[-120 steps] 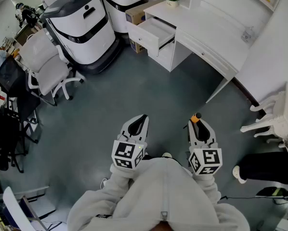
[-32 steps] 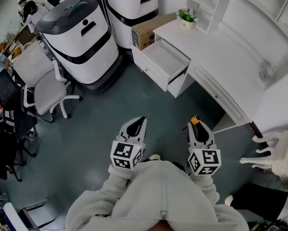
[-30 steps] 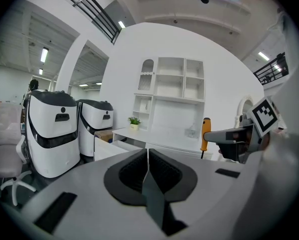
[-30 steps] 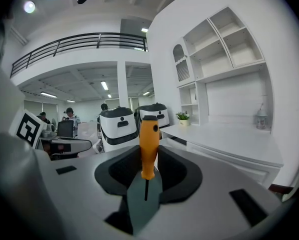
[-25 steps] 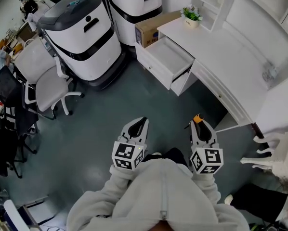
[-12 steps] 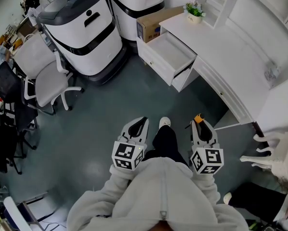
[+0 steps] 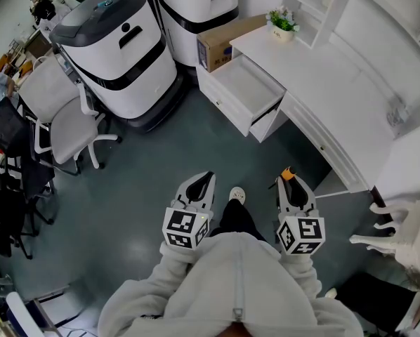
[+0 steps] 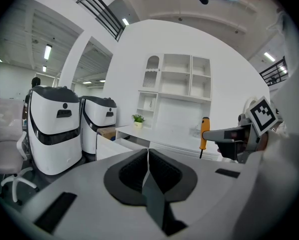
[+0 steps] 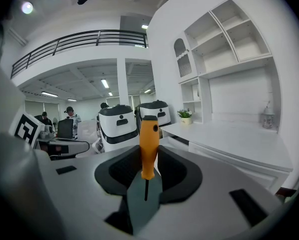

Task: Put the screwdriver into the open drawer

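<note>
My right gripper (image 7: 289,182) is shut on a screwdriver (image 9: 149,146) with an orange handle, which stands upright between the jaws; its orange tip (image 7: 288,175) shows in the head view and the handle (image 8: 205,132) also shows in the left gripper view. My left gripper (image 7: 203,182) is held beside it at the same height, jaws shut with nothing between them (image 8: 148,159). The open white drawer (image 7: 241,90) juts from the white desk (image 7: 315,62) ahead, up and between the two grippers. Its inside looks bare. Both grippers hang above the grey floor, well short of the drawer.
Two big white and black machines (image 7: 115,48) stand left of the drawer, with a cardboard box (image 7: 227,41) behind it. A small potted plant (image 7: 283,23) sits on the desk. Office chairs (image 7: 59,111) stand at left. A white chair (image 7: 407,237) is at right. My shoe (image 7: 236,195) shows between the grippers.
The view has shifted as I walk: the drawer and desk slid slightly in the frame, and my leg and shoe swung between the grippers. Both grippers keep their pose; the screwdriver stays gripped.
</note>
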`<control>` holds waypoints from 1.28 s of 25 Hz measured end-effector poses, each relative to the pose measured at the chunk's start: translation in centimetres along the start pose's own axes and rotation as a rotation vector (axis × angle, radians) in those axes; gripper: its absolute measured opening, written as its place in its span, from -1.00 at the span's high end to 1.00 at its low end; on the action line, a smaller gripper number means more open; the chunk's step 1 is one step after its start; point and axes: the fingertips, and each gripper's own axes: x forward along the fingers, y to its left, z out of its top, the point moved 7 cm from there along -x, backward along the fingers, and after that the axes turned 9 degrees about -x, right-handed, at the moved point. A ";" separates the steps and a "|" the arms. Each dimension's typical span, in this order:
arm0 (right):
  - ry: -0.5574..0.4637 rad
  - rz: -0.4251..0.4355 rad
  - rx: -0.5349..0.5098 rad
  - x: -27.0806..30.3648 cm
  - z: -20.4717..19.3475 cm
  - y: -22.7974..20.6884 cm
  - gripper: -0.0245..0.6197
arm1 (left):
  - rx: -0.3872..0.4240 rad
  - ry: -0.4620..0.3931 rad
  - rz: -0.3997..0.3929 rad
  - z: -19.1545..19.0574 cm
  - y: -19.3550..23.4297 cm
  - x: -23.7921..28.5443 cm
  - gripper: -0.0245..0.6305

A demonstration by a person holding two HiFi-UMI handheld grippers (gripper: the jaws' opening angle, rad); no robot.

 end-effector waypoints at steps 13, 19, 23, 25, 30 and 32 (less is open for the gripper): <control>0.007 0.035 0.005 7.8 3.0 -4.0 0.55 | 0.000 0.000 0.033 4.0 2.4 7.3 0.85; 0.016 0.051 0.006 10.7 3.9 -5.6 0.55 | -0.009 0.005 0.049 5.1 3.4 9.9 0.85; 0.022 0.060 0.009 12.6 4.4 -6.6 0.55 | -0.007 0.008 0.053 6.0 3.8 11.7 0.85; 0.022 0.064 0.008 13.6 4.6 -7.1 0.55 | -0.006 0.008 0.054 6.3 4.1 12.7 0.85; 0.023 0.070 0.000 16.0 5.0 -8.4 0.55 | -0.005 0.000 0.058 7.1 5.0 15.1 0.85; 0.024 0.073 -0.002 16.9 5.0 -8.9 0.55 | -0.006 -0.005 0.062 7.3 5.4 16.1 0.85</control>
